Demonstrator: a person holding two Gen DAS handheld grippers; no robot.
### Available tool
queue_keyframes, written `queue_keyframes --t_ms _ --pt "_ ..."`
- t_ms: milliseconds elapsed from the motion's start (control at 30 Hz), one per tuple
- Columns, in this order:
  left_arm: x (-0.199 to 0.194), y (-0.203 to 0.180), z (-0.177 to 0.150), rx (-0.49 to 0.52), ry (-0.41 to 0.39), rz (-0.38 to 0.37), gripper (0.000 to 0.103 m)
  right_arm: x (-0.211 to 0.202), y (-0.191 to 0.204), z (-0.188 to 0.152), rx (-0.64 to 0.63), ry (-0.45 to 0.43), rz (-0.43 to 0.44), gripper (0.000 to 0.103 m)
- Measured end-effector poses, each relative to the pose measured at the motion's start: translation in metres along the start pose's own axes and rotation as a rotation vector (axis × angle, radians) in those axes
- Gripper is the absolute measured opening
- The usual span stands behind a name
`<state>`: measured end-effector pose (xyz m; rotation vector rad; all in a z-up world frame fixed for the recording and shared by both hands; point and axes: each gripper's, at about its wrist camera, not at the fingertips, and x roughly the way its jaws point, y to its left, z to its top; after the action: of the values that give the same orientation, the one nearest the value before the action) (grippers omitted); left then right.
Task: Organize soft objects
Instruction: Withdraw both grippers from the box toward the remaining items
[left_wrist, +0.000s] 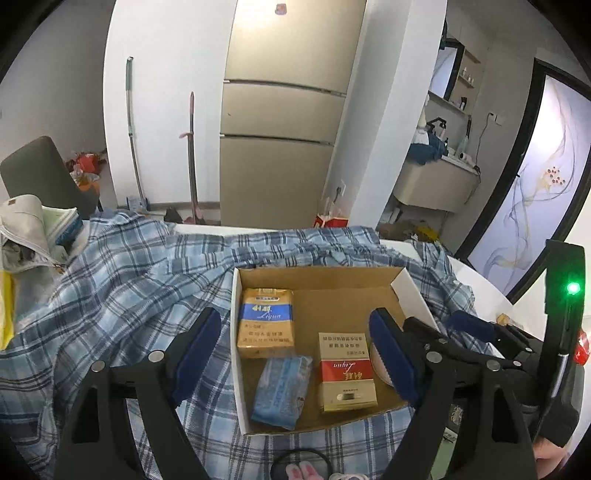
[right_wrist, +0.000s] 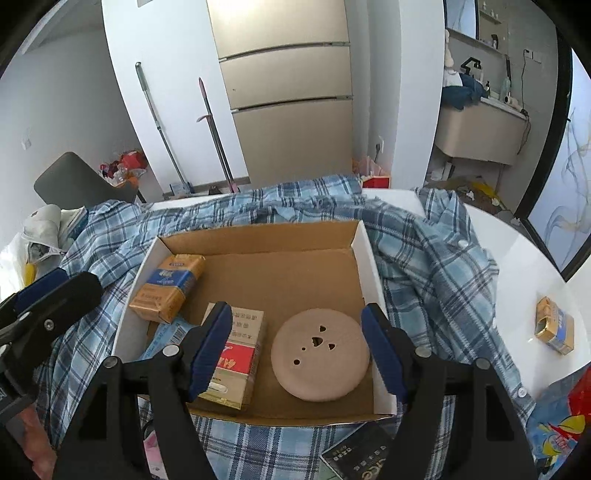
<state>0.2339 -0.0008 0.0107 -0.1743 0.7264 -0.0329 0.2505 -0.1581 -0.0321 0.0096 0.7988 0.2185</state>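
Observation:
An open cardboard box (left_wrist: 236, 332) (right_wrist: 364, 258) lies on a blue plaid shirt (left_wrist: 129, 280) (right_wrist: 424, 258). Inside it lie a blue-and-gold pack (left_wrist: 266, 323) (right_wrist: 168, 288), a blue tissue packet (left_wrist: 282, 391), a red-and-gold pack (left_wrist: 345, 373) (right_wrist: 240, 365) and a round beige pad (right_wrist: 320, 354). My left gripper (left_wrist: 295, 354) hovers open over the tissue packet and touches nothing. My right gripper (right_wrist: 297, 350) stands open over the box, its fingers either side of the beige pad and the red pack, with neither gripped.
The shirt covers a white round table (right_wrist: 517, 258). A second blue-and-gold pack (right_wrist: 554, 328) sits on bare table at the right. A dark pack (right_wrist: 354, 461) and a colourful bag (right_wrist: 565, 424) lie near the front edge. A grey zip pouch (left_wrist: 26, 236) sits far left.

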Motion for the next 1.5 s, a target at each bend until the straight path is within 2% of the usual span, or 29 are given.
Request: queue_keyframes --t_ms 333,767,933,1033,1100,1300,1500 --pt "-0.063 -0.01 0.012 0.014 -0.132 -0.055 0.084 -0.055 -0.005 0.013 0.017 -0.143 0.008 0.071" --pt "-0.168 -0.033 0.021 0.053 -0.332 -0.124 0.085 -0.163 -0.008 0.022 0.017 -0.379 0.006 0.072" --pt "-0.211 -0.041 0.01 0.07 -0.429 -0.099 0.09 -0.203 -0.011 0.014 -0.009 -0.462 -0.004 0.075" --pt "-0.225 -0.042 0.002 0.075 -0.446 -0.11 0.093 -0.22 -0.013 0.005 -0.018 -0.495 0.0 0.077" --pt "-0.234 -0.042 -0.005 0.081 -0.447 -0.118 0.103 -0.228 -0.015 -0.002 -0.019 -0.514 0.003 0.088" --pt "-0.254 -0.044 -0.03 0.098 -0.486 -0.114 0.103 -0.244 -0.013 -0.029 -0.069 -0.608 0.007 0.093" --pt "-0.245 -0.056 -0.055 0.176 -0.439 -0.116 0.103 -0.238 -0.014 -0.051 -0.071 -0.586 0.007 0.093"
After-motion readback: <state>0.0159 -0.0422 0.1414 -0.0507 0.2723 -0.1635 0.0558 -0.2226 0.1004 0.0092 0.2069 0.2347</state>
